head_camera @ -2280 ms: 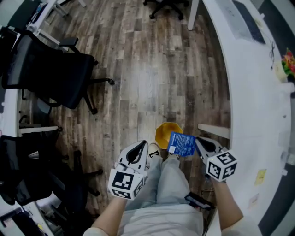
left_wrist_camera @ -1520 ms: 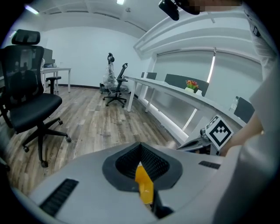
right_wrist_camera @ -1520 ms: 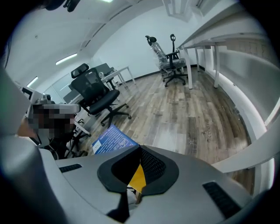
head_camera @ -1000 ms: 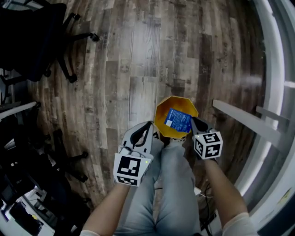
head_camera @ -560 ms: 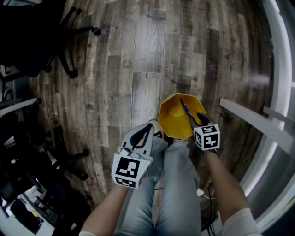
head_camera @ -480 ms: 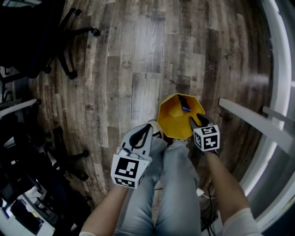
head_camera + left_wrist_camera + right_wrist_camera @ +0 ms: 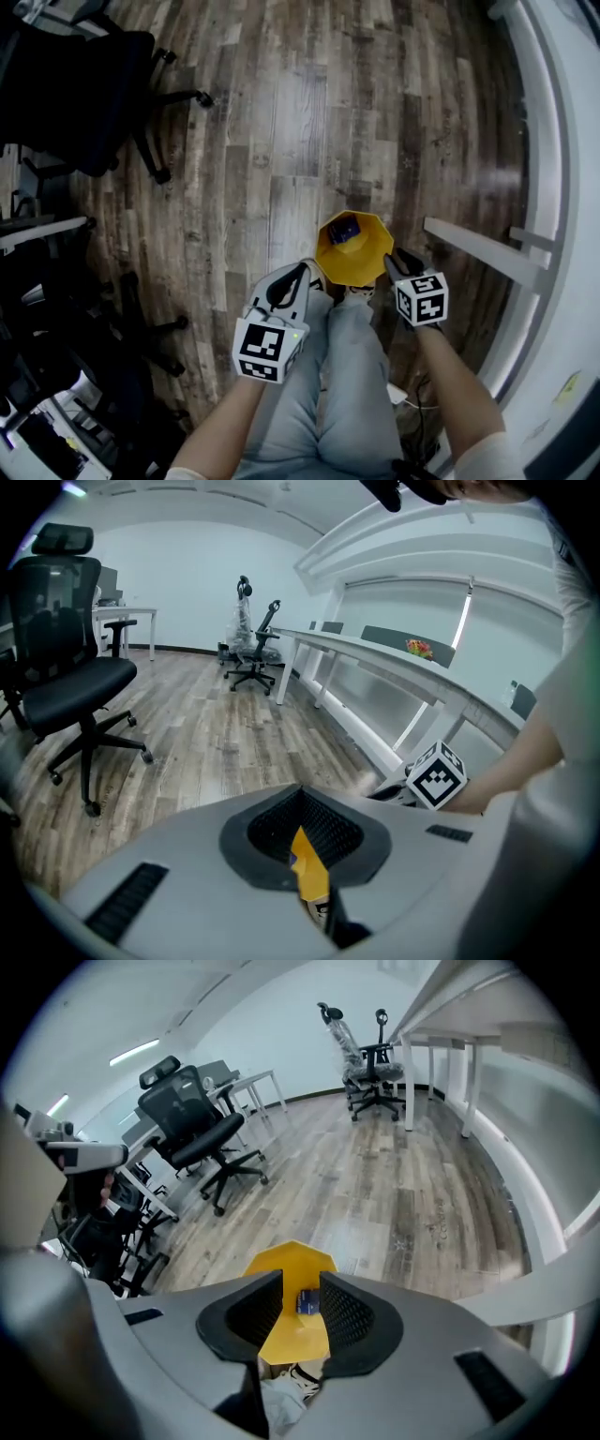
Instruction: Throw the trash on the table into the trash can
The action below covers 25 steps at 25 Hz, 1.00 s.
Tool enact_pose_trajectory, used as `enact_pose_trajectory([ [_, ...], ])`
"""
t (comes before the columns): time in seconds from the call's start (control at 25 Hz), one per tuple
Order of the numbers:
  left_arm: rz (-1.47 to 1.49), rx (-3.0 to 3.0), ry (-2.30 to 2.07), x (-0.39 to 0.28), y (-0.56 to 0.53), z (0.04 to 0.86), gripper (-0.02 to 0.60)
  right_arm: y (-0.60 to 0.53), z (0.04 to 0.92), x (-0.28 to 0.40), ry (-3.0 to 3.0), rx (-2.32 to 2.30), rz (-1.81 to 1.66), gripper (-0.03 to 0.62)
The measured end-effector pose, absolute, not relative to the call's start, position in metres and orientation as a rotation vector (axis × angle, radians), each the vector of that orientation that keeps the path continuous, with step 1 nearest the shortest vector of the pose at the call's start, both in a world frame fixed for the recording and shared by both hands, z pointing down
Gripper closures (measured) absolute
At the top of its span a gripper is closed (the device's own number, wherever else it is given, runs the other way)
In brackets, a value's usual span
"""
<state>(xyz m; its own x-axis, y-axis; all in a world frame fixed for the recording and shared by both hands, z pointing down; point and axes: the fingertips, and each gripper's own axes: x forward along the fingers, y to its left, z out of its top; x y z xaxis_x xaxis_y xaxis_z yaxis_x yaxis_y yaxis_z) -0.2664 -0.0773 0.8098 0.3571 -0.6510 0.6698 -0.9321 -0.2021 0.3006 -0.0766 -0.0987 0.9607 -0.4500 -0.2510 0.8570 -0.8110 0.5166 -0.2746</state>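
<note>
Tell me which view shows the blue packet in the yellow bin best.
Head view: it looks down on the blue packet inside the yellow bin. Right gripper view shows it small; left gripper view misses it.

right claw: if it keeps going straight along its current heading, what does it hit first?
Likely the yellow trash can, with the blue packet inside; depth is unclear. The right claw is closing, with nothing between its jaws.
</note>
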Motion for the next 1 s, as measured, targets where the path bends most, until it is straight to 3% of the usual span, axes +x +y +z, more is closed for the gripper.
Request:
enact_pose_trajectory([
  [0.28,0.514,1.959,-1.395,-0.273,-0.077,0.728,0.580,-0.107,0.842,-0.093,-2.104,0.896,0.894,0.540],
  [0.56,0.528,1.918,-1.430,-0.287,-0.076,0.648,0.581,-0.106,0.711,-0.090,-2.211,0.917,0.904,0.553],
  [1.0,0.511,2.031,-1.338,-0.237,-0.057,0.515,0.581,-0.090,0.527,-0.078,-2.340,1.006,0.776,0.557],
])
